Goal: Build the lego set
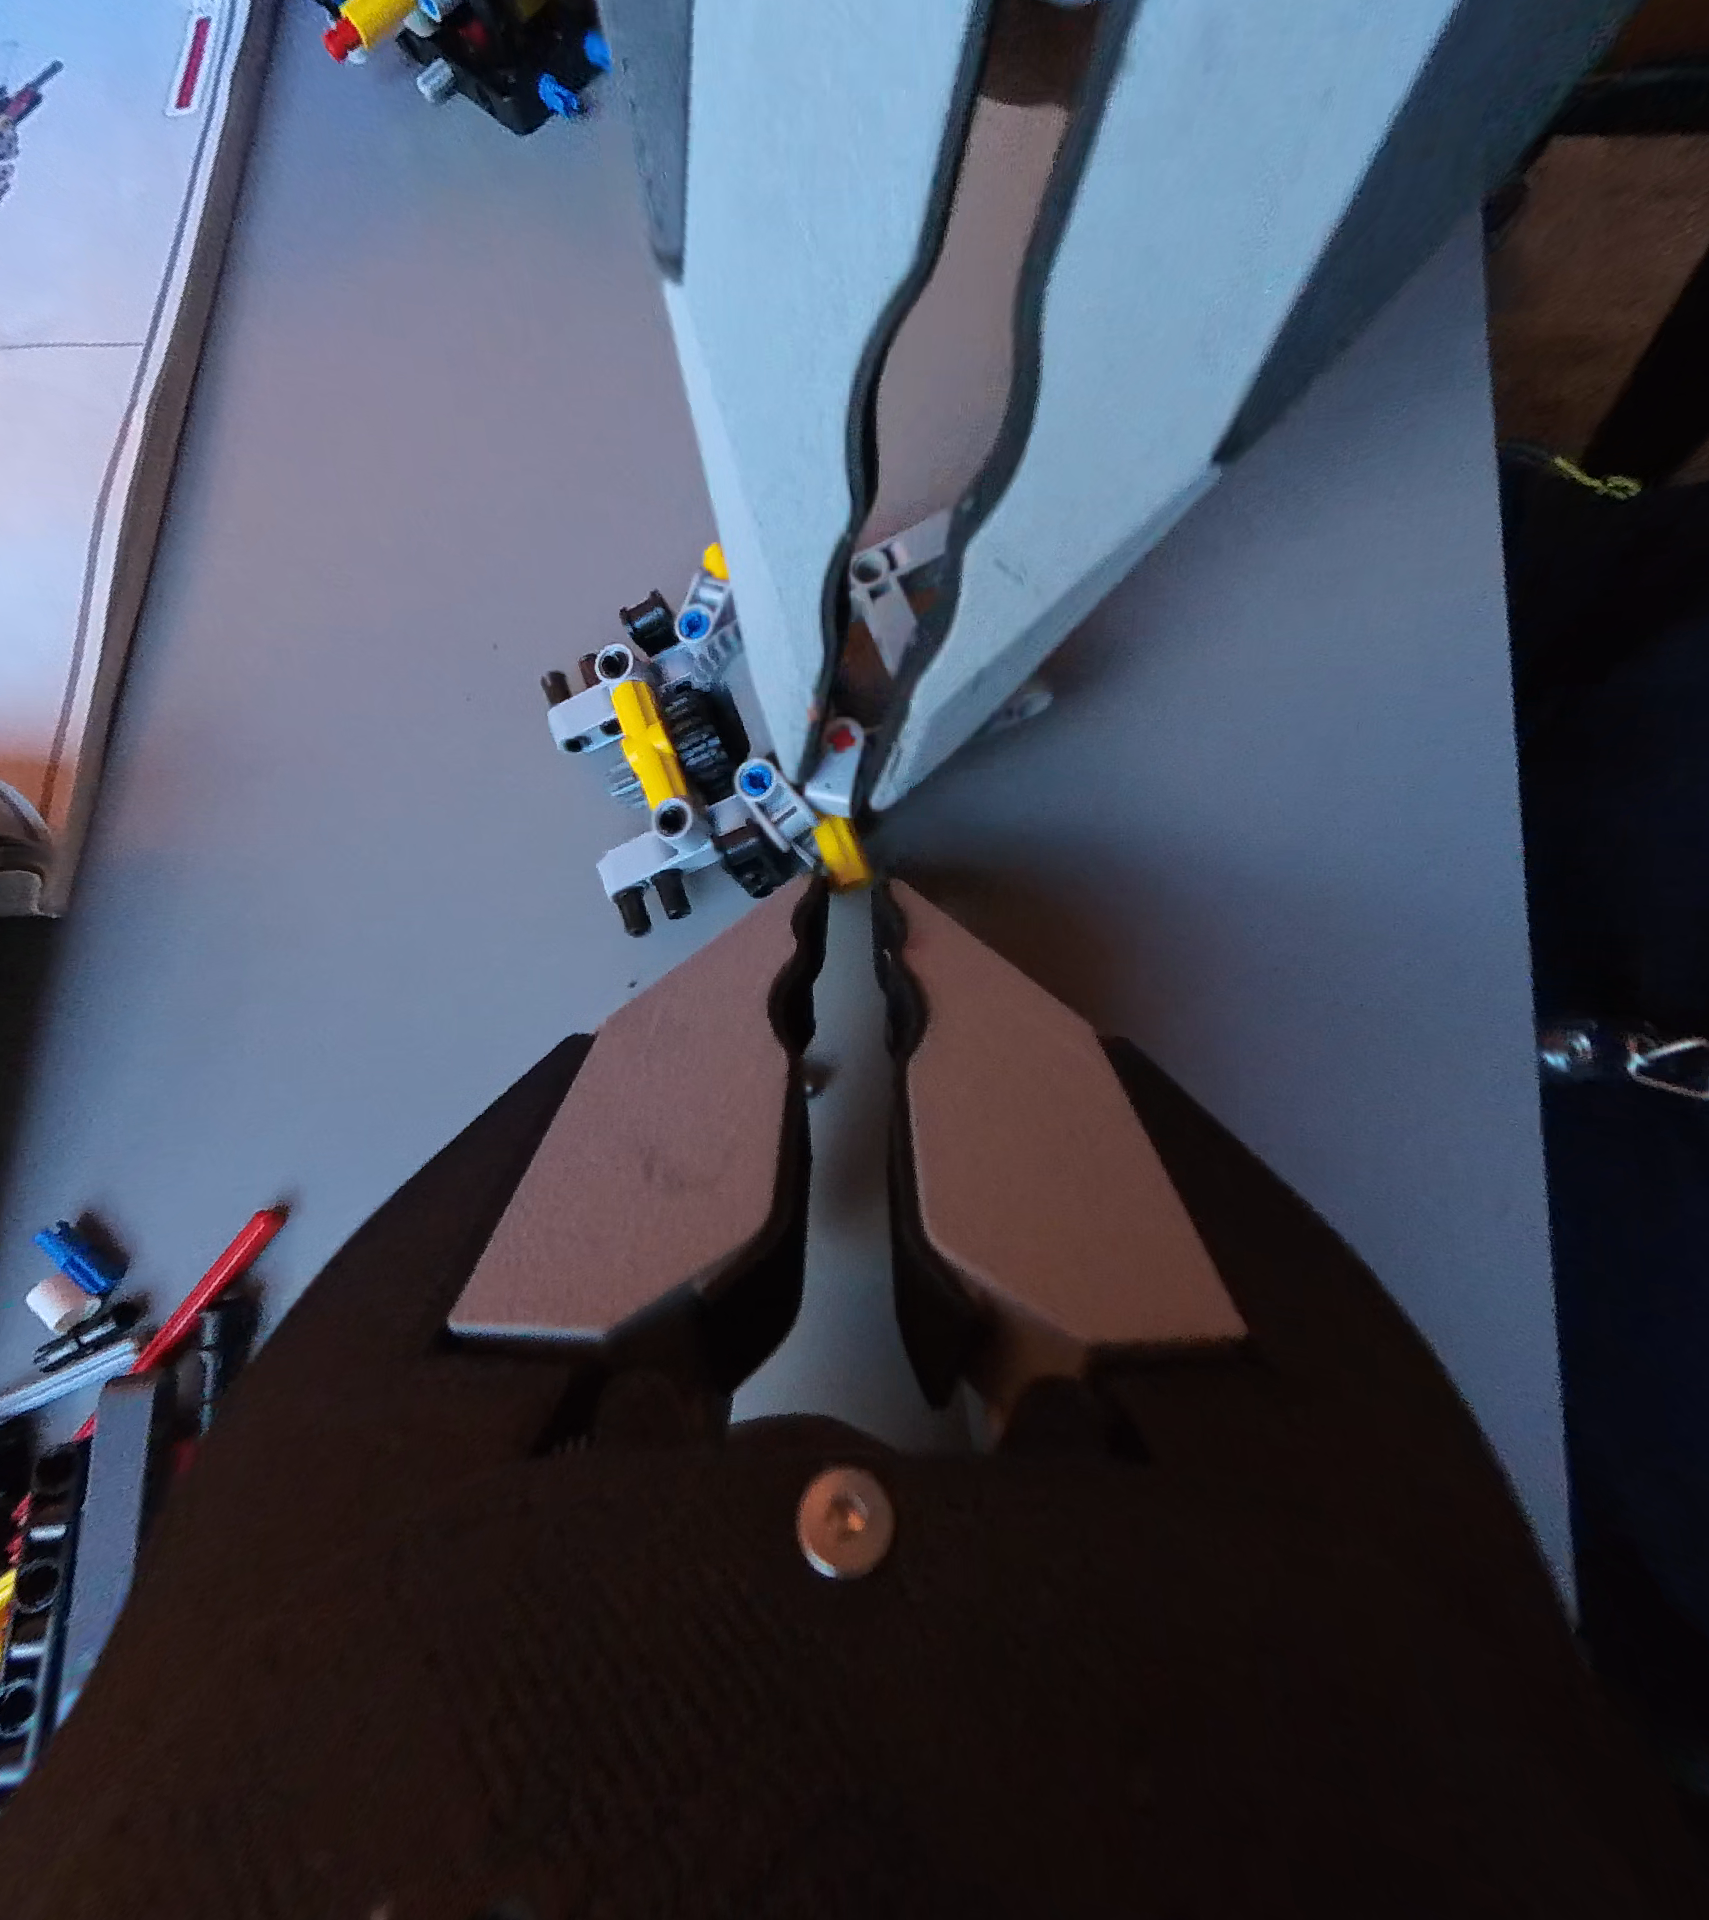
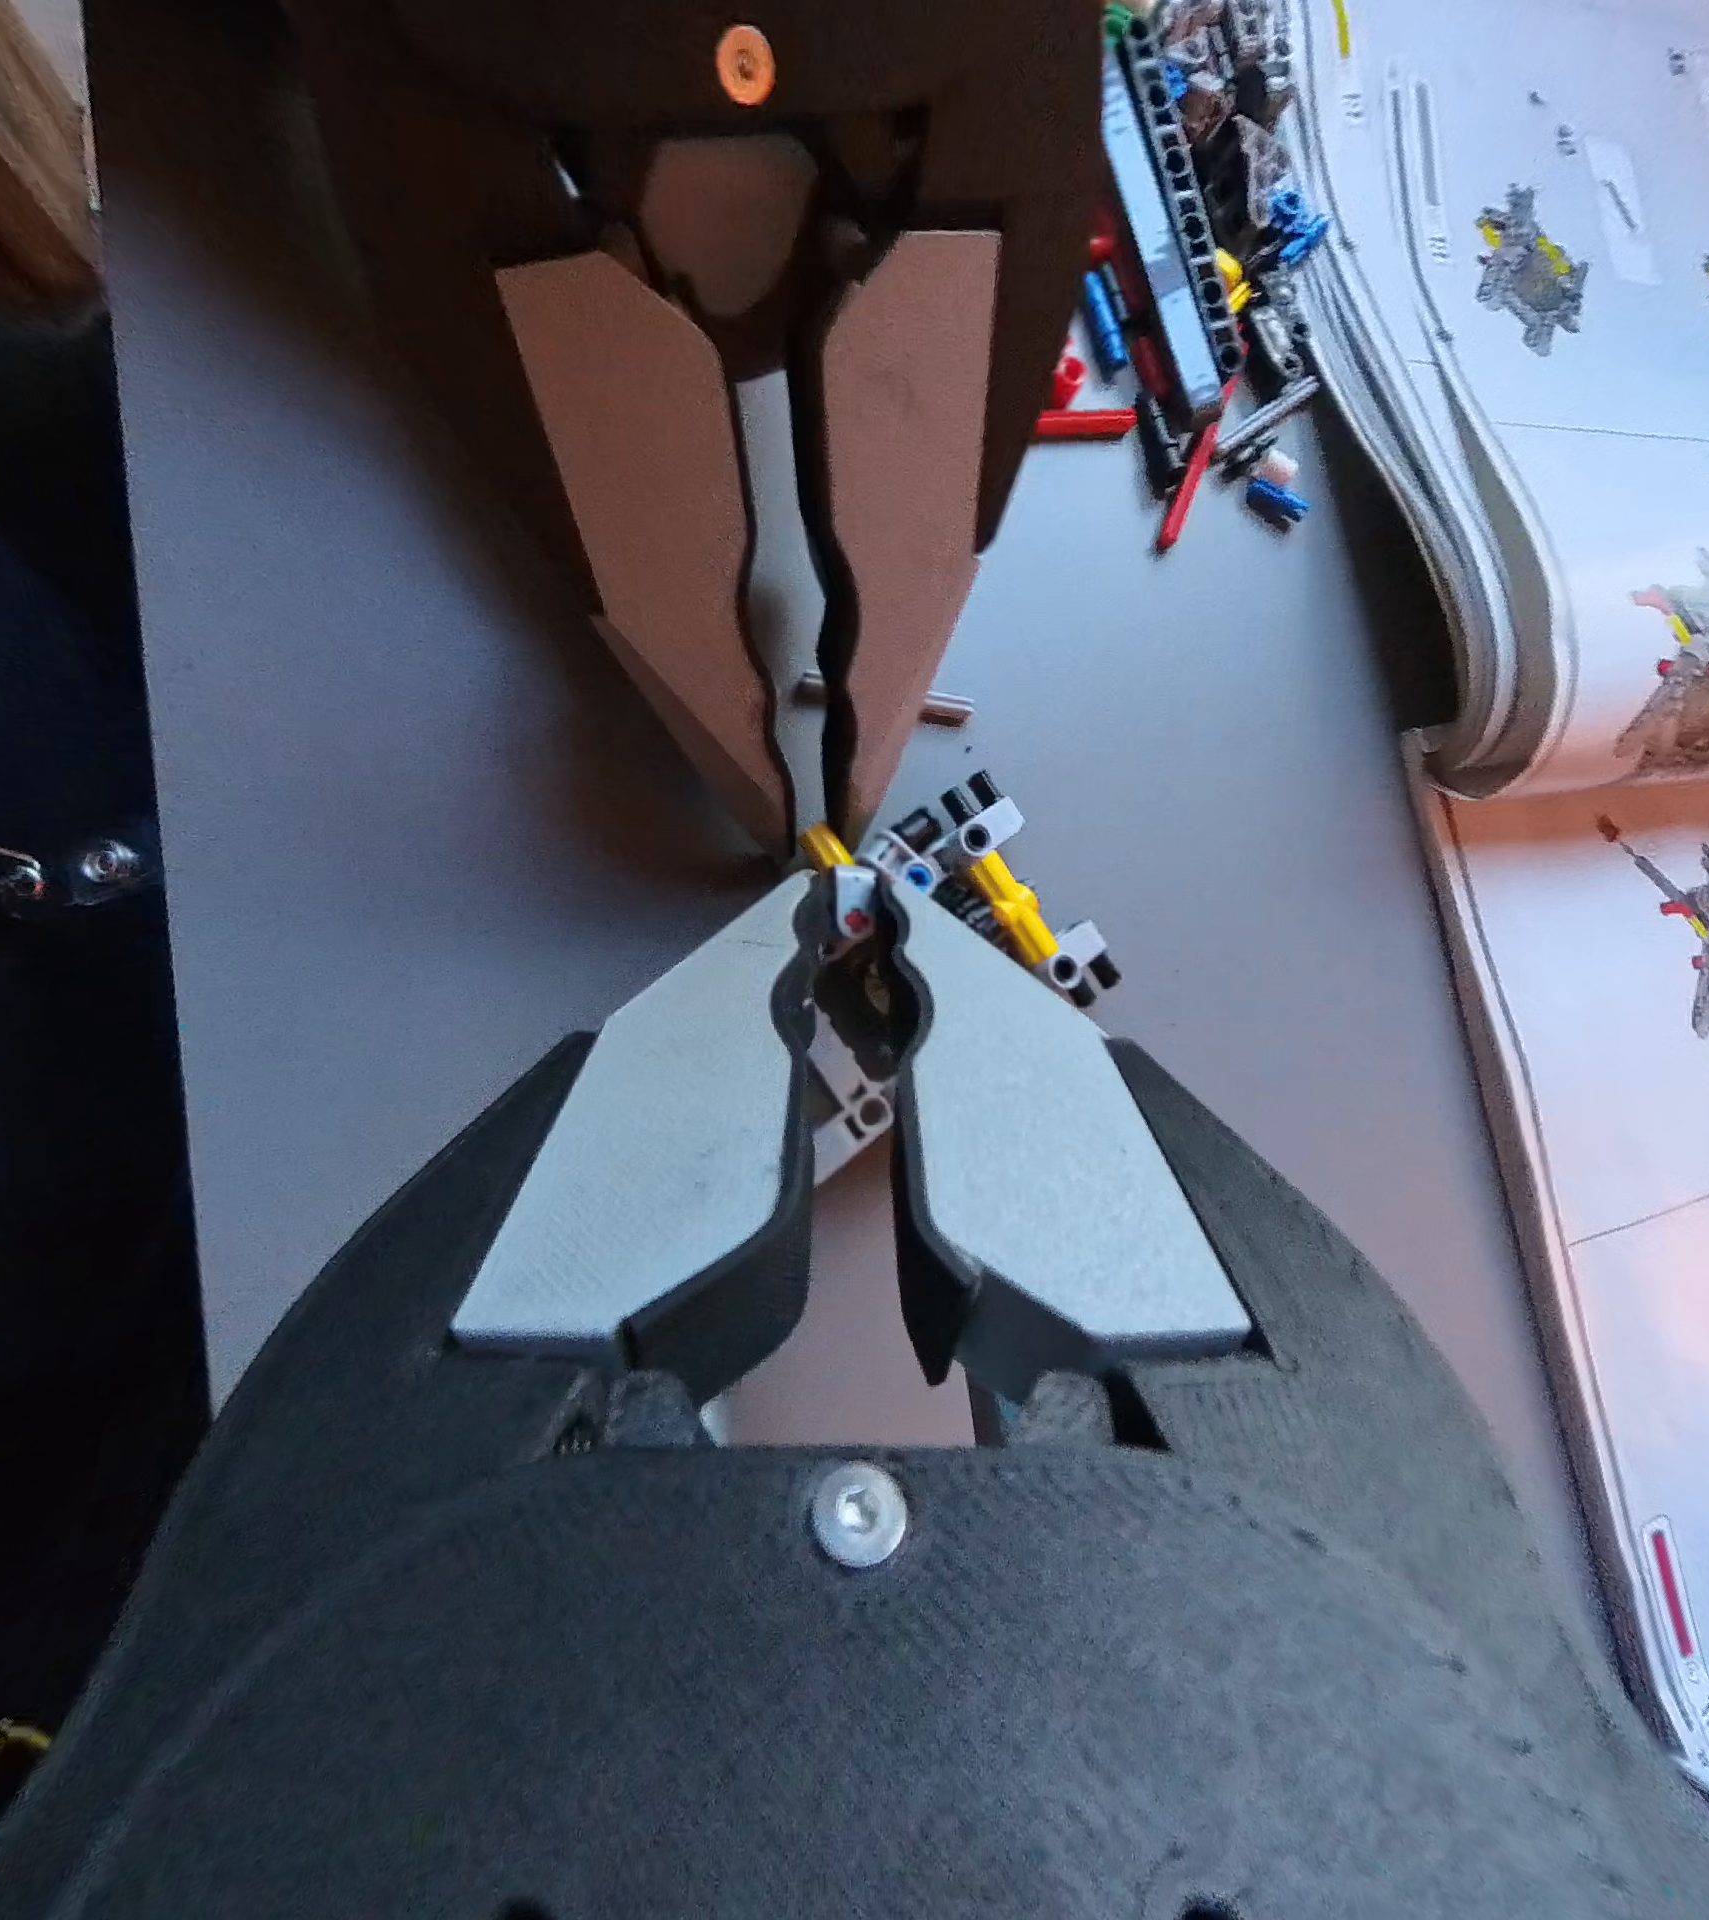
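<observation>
The left gripper (image 1: 845,883) pinches the yellow pin (image 1: 842,852) at one end of a small grey-and-yellow brick assembly (image 1: 663,758) on the grey table (image 1: 362,727). Opposite it, the right gripper (image 2: 845,914) clamps the assembly's grey connector (image 2: 852,902). Loose parts (image 2: 1203,312) and an open instruction booklet (image 2: 1608,520) lie beyond.

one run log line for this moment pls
left gripper: shut on yellow pin | right gripper: shut on grey connector | small brick assembly on table

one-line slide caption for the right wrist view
Grey right gripper clamps a brick assembly; brown left gripper pinches its yellow pin.
</observation>
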The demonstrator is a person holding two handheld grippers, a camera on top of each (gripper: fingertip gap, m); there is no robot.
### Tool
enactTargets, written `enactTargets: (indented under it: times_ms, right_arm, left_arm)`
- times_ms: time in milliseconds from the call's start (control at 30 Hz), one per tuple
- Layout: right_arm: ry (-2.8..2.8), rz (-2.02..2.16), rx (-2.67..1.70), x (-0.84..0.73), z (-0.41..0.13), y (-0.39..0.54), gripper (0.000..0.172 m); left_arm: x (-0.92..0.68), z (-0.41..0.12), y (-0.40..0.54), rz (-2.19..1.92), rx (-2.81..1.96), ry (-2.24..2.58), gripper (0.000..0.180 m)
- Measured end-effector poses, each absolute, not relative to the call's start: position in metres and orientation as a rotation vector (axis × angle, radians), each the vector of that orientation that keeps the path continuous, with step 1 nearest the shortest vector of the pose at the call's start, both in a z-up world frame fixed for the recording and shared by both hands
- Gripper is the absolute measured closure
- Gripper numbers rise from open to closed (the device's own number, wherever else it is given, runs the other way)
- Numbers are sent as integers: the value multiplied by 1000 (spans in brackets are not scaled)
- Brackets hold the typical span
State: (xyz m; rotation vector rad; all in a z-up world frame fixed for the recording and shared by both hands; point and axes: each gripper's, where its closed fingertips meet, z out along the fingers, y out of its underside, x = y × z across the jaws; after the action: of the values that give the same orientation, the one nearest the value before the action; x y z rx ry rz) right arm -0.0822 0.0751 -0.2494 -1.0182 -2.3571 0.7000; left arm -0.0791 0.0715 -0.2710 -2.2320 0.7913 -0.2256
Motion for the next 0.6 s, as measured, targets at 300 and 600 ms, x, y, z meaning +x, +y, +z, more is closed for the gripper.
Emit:
enactTargets:
  times_ms: [300, 600]
  right_arm:
    - [-2412, 637, -1009, -82, -253, 74, 166]
    - [-2429, 613, -909, -83, -255, 74, 167]
  left_arm:
    - [-80, -271, 76, -266, -2239, 724, 171]
    - [-81, -272, 79, -262, -2234, 744, 176]
